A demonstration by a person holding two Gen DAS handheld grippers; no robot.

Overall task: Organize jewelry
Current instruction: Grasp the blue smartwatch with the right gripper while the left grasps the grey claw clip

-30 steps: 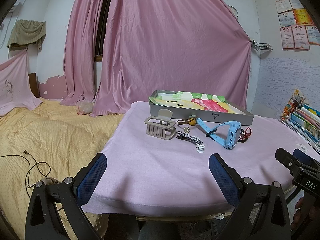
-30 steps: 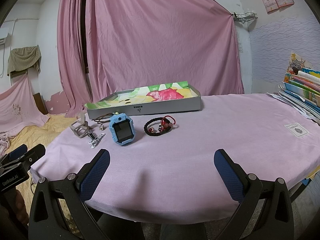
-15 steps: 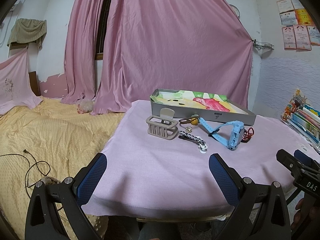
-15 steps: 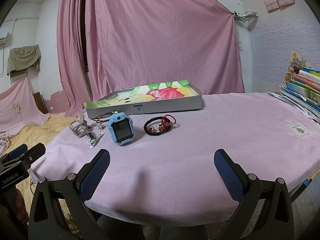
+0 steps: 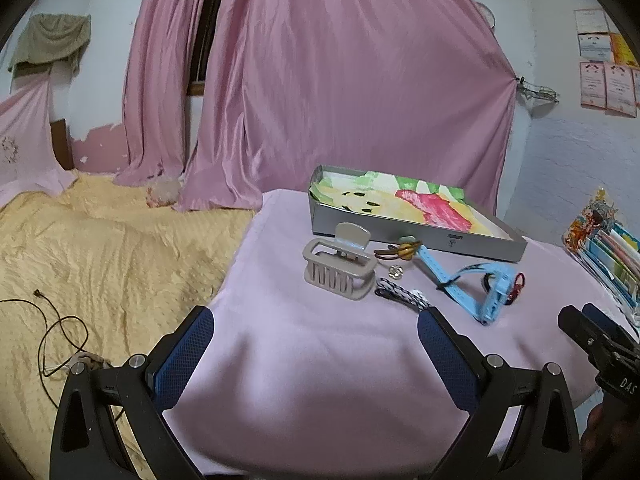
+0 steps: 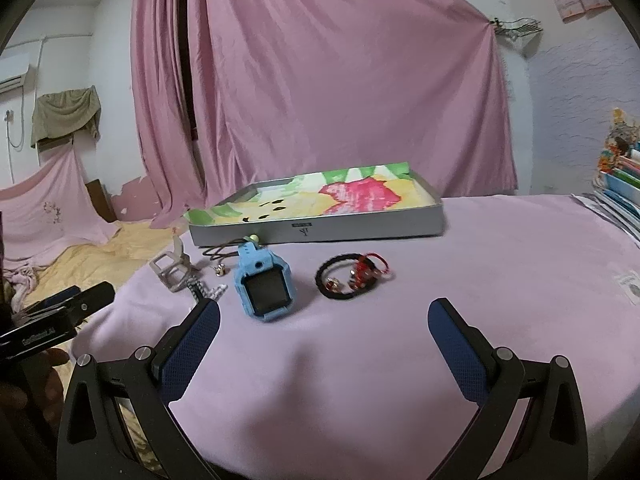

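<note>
We see a round table under a pale pink cloth [image 6: 500, 280], and at its far side a shallow grey tray lined with bright painted paper [image 6: 320, 216], holding no jewelry yet. In front of the tray's near wall the pieces lie in a loose row: a beige plastic claw hair clip [image 5: 340, 268] at the left, then a black-and-white patterned hair clip [image 5: 402, 292], a sky-blue child's smartwatch [image 6: 266, 288], and a black hair tie with red charms [image 6: 350, 278] at the right.

Our right gripper [image 6: 324, 320] hangs spread wide and empty over the near cloth; the watch sits just ahead and left of its centre, strap running away towards the tray. Our left gripper [image 5: 316, 334] is likewise parted and empty, the beige clip straight ahead, its long axis crosswise. We judge the right nearer the watch, the left nearer the clip.
</note>
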